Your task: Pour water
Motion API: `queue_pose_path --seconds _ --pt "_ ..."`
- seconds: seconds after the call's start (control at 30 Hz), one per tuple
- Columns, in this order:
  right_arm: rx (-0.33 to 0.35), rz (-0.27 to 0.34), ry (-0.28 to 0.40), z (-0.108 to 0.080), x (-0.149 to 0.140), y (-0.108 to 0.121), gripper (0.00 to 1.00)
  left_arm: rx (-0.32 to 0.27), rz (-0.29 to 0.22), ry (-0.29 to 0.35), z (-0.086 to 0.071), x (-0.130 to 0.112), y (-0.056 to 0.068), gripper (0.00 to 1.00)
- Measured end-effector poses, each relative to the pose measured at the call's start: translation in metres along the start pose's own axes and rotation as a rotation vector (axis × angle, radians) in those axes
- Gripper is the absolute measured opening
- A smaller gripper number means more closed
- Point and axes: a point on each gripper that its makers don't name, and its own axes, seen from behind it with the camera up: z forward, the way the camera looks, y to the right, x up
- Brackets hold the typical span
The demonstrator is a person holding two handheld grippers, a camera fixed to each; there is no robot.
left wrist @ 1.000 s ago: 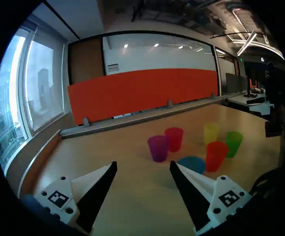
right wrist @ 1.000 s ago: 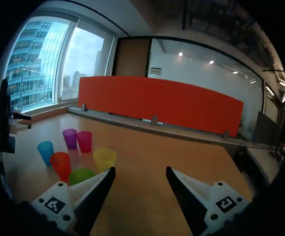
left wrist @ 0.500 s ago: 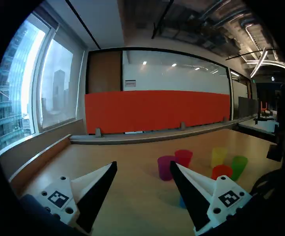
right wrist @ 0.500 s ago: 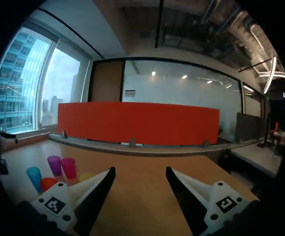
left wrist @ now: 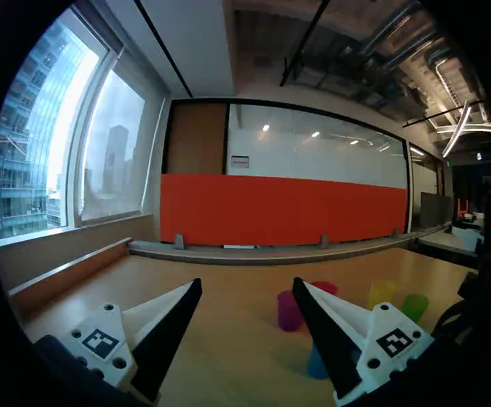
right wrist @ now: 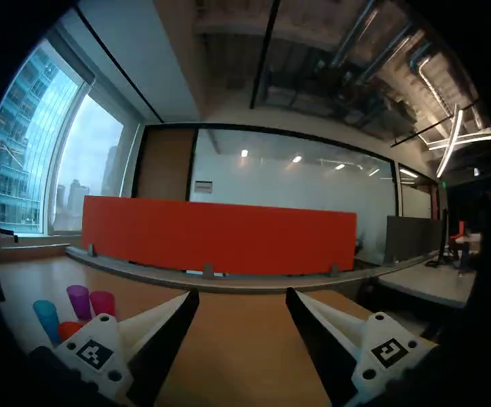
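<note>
Shift: both my views have tipped up since a second ago; the cups sit lower now and more ceiling shows.
Left gripper [left wrist: 245, 281]: fingers spread wide, nothing between them.
Right gripper [right wrist: 241, 292]: likewise released and empty.
Blue cup [left wrist: 317, 363]: nearest, half hidden behind my left gripper's right-hand finger.
Purple cup [left wrist: 289, 311]: just beyond, upright on the table [left wrist: 232, 339], with the red cup [left wrist: 327, 286] beside it.
Yellow cup [left wrist: 381, 293] and green cup [left wrist: 415, 306]: farther right, close together.
Orange partition [left wrist: 279, 210]: along the table's far edge.
Water: I can't tell which cup holds any.
Advice: I'd pitch both grippers back down first, then straddle one cup squarely at mid-height before closing.
</note>
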Motion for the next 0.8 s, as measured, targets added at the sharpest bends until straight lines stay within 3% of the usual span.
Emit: queue_pose_path --seconds 0.37,0.57,0.8 --pt "-0.008 0.049 0.003 -0.001 -0.002 -0.004 0.99 0.031 -0.002 0.034 0.007 -0.002 0.001 1.00" --pt "-0.013 0.059 0.003 -0.001 -0.003 -0.002 0.99 0.073 0.014 0.046 0.007 -0.007 -0.010 1.00" --pt "-0.027 0.076 -0.015 -0.003 -0.008 0.002 0.99 0.087 0.018 0.043 0.010 -0.025 -0.011 1.00"
